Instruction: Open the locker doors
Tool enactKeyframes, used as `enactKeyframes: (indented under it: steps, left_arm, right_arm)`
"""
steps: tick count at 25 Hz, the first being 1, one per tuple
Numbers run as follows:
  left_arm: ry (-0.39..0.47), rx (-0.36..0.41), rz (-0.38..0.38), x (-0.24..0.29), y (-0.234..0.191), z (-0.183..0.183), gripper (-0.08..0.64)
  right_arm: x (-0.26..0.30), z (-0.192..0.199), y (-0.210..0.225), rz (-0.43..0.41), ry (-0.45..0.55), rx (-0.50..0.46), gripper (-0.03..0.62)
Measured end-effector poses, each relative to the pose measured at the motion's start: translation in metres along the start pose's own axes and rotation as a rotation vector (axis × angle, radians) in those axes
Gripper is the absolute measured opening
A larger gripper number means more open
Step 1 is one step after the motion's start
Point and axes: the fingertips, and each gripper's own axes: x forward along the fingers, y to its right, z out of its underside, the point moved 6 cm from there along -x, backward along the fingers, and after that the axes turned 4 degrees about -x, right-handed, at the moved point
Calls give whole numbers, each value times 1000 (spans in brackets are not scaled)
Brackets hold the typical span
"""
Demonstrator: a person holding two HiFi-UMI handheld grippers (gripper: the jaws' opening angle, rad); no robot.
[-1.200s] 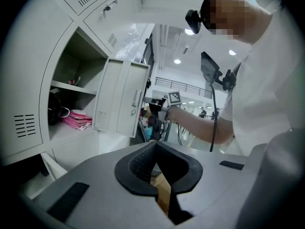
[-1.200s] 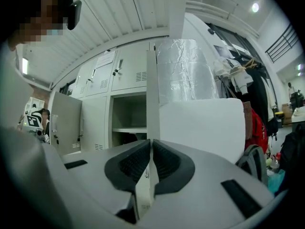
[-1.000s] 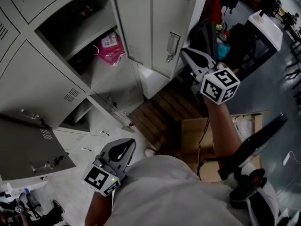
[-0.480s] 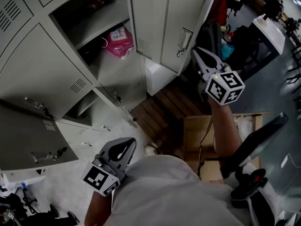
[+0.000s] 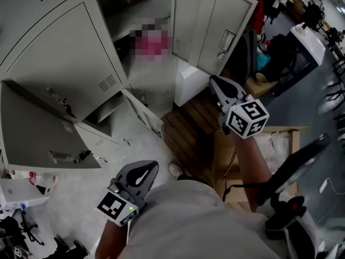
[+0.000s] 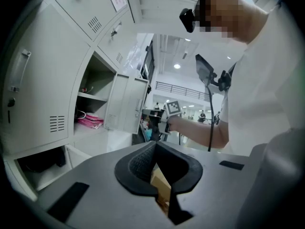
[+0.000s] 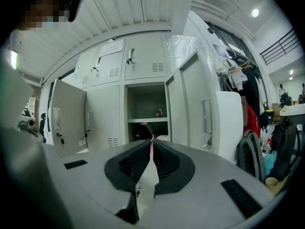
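Observation:
The grey lockers (image 5: 70,63) fill the upper left of the head view. One compartment (image 5: 153,42) stands open with a pink bag (image 6: 88,121) on its shelf, and its door (image 5: 226,20) is swung out to the right. A second door (image 5: 40,139) hangs open at the left and a low door (image 5: 144,112) is ajar. My right gripper (image 5: 213,80) is shut and empty, below that right-hand door and apart from it, pointing at the open compartment (image 7: 147,111). My left gripper (image 5: 153,165) is low by my body, shut and empty.
Closed upper doors (image 7: 143,56) sit above the open compartment. A wooden pallet (image 5: 188,123) and a cardboard box (image 5: 280,139) lie on the floor below my right arm. A backpack (image 7: 250,156) leans beside the lockers. A black stand (image 5: 294,166) is at the right.
The right gripper has drawn down and away from the handle of the open right-hand door. The lockers have slid rightward in the head view. The left gripper keeps its place in the picture.

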Motion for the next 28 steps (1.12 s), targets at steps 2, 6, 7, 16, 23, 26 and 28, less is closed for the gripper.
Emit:
enactKeyframes:
  steps: [2,6,7,16,23,26,28]
  left_arm:
    - [16,-6,6,-16,4,4,11]
    - [31,-14,0,-49,10,12,11]
    - [36,-26,-3,-57,12,13,11]
    - [34,26,-54,-117,37,34,11]
    - [86,-53,-48,-159,51,58,11]
    - [91,-53,-55,-173,58,65,11]
    - [89,-51,-63,-182,61,71,11]
  right_arm:
    - [-3,9,-32,-39,-27,9,28]
    - [-11,22,-95,-139,-55,18,28]
    - [-15,24,-109,-162,-55,24,28]
    - [-50,40,-229,-320,-86,12,28]
    - [-81,53,-307,-435,-99,-14,28]
    - [-91,55,-325,-453,-96,-38,28]
    - [-95,55,-335,-460,-92,-43,28]
